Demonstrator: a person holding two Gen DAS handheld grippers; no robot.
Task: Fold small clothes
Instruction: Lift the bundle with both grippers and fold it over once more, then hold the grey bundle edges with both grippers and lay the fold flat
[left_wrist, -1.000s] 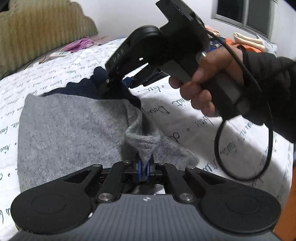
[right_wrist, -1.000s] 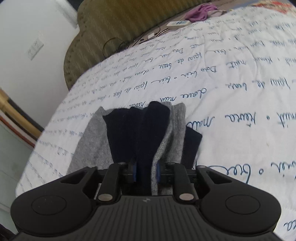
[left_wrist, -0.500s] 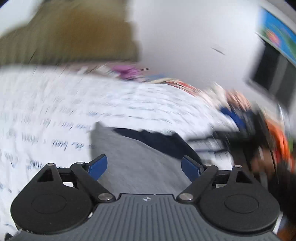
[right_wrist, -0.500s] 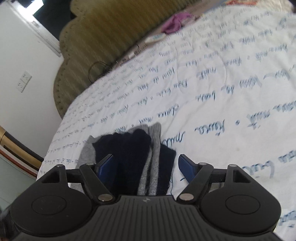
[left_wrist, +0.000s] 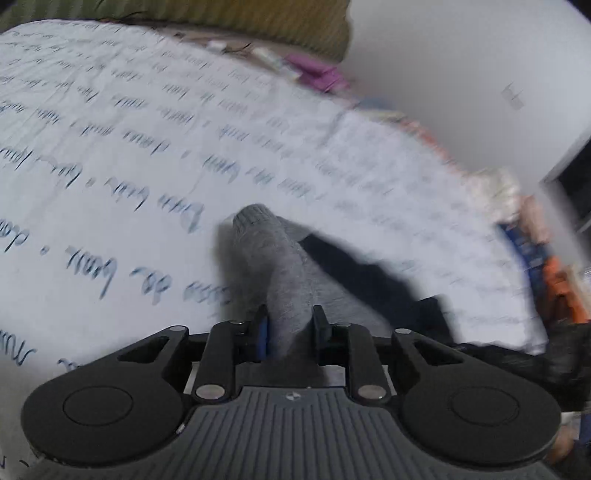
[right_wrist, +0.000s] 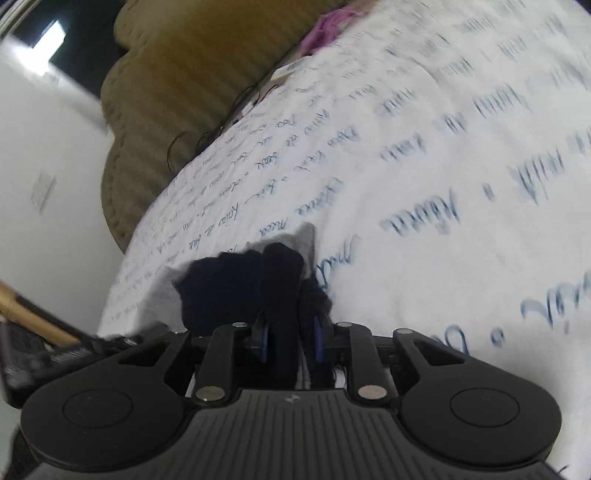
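The left gripper (left_wrist: 289, 326) pinches a grey sock (left_wrist: 280, 266) — a bunched ridge rising between its fingers. A dark cloth (left_wrist: 364, 271) lies beside it on the sheet (left_wrist: 110, 155) — blurred.

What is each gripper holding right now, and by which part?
Left gripper pinches a bunched fold of the grey part of the grey-and-navy garment. Right gripper clamps its navy end; which exact hem is unclear.

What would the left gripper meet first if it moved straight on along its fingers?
The left gripper is already shut on the grey garment, so it would push that cloth ahead; beyond its end lies the white bedsheet. Depth is unclear because of blur.
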